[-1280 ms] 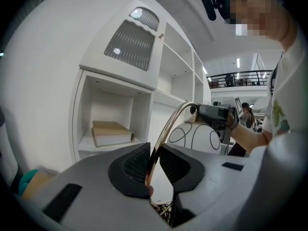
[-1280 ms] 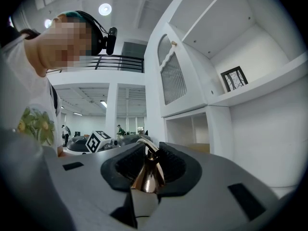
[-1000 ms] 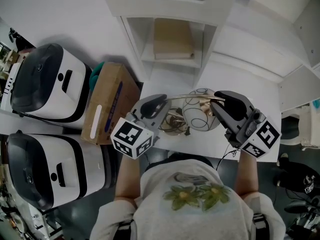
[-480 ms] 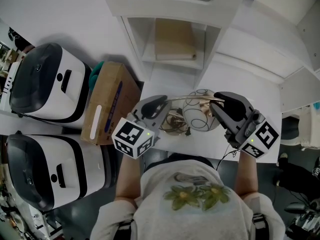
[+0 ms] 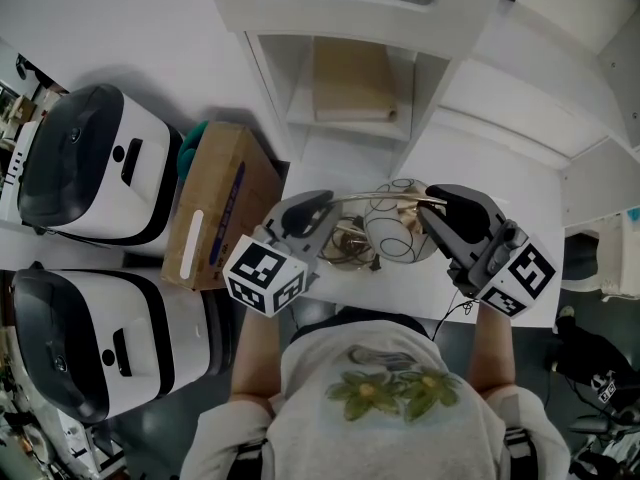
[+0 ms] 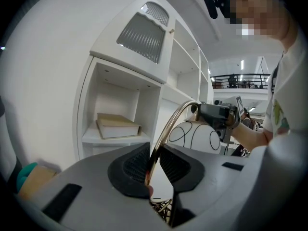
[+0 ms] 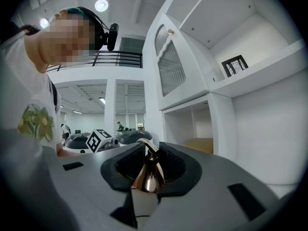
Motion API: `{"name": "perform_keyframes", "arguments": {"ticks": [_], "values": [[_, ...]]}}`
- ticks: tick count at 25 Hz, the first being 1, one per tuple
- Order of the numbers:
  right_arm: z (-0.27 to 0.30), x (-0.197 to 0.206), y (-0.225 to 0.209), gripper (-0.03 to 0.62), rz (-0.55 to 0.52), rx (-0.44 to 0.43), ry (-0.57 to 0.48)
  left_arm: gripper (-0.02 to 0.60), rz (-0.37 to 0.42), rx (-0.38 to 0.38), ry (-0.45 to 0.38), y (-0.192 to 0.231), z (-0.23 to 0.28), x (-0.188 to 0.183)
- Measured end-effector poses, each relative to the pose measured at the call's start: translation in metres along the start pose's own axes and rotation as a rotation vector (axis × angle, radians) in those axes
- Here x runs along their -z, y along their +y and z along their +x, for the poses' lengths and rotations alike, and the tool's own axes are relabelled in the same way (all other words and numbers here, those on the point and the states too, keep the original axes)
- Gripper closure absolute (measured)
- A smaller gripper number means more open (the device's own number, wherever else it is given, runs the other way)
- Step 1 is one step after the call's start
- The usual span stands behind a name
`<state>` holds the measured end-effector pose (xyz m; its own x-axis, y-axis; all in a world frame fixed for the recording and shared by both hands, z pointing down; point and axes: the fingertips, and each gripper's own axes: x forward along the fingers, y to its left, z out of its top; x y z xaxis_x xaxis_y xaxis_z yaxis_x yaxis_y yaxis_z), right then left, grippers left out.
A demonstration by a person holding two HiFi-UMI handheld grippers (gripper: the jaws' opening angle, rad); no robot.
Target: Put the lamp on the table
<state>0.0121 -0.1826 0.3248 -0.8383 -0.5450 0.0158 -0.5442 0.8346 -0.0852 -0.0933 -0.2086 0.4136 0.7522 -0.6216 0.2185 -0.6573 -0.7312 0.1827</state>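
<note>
**A:** Where's the lamp (image 5: 398, 230) at?

**B:** We've got it between our grippers, over the tabletop (image 5: 500, 188). Left gripper (image 5: 322, 206) is clamped on its brass arm (image 6: 168, 129), and right gripper (image 5: 432, 200) is clamped on the cone (image 7: 148, 174).

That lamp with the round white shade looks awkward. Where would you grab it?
By its thin metal parts, one from each side: the curved brass arm, where the left claw pinches it, and the brass cone above the shade, where the right claw grips. The shade looks too round and wide to pinch.
</note>
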Motion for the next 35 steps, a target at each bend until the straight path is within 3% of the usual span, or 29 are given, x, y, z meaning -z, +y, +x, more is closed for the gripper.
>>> {"name": "perform_keyframes", "arguments": {"ticks": [35], "values": [[0.020, 0.009, 0.011, 0.488, -0.044, -0.034, 0.020, 0.511, -0.008, -0.036, 0.008, 0.018, -0.007, 0.016]]}}
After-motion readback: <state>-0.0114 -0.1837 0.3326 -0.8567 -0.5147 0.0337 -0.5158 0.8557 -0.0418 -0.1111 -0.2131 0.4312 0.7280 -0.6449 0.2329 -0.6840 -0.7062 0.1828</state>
